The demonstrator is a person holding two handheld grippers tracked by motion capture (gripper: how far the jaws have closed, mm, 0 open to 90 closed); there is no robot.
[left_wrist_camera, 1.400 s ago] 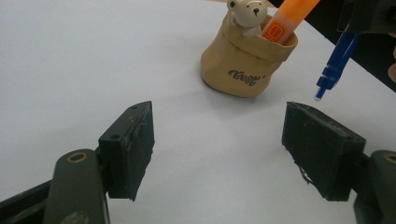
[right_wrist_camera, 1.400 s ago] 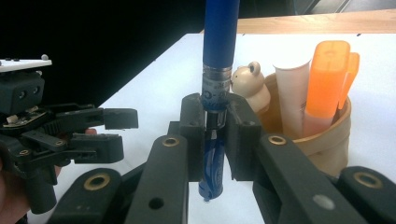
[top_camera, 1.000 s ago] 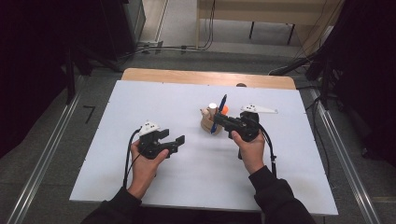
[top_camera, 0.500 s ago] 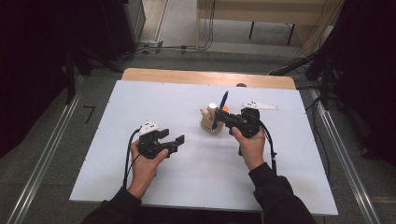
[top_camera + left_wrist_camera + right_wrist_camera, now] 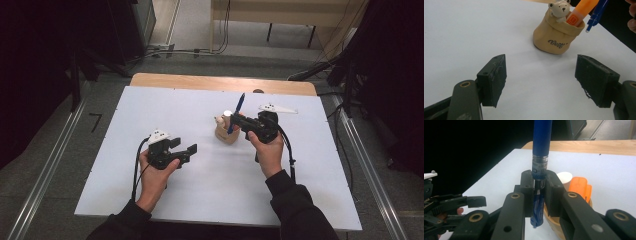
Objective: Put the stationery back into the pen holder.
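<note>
The blue pen (image 5: pixel 541 142) stood almost upright, clamped between the jaws of the right gripper (image 5: pixel 539 192), its lower tip hanging just above the rim of the tan fabric pouch (image 5: pixel 554 37); in the high view the pen (image 5: pixel 237 111) leaned slightly, its upper end pointing away from the person, right beside the pouch (image 5: pixel 226 134) near the middle of the white table (image 5: pixel 165 110); the right gripper (image 5: pixel 239 121) was held level, pointing toward the pouch, with the right hand (image 5: pixel 266 149) behind it.

An orange marker (image 5: pixel 580 12) sat slanted inside the pouch, and a small bear figure (image 5: pixel 559 8) perched at its rim; a white cap (image 5: pixel 564 178) showed beside the marker (image 5: pixel 579 187) in the right gripper view.

The left gripper (image 5: pixel 186 150) hovered over the table, well apart from the pouch, its jaws spread wide with nothing between them; the left hand (image 5: pixel 152 170) gripped its body; in the left gripper view the left gripper (image 5: pixel 540 80) faced the pouch across bare table.
</note>
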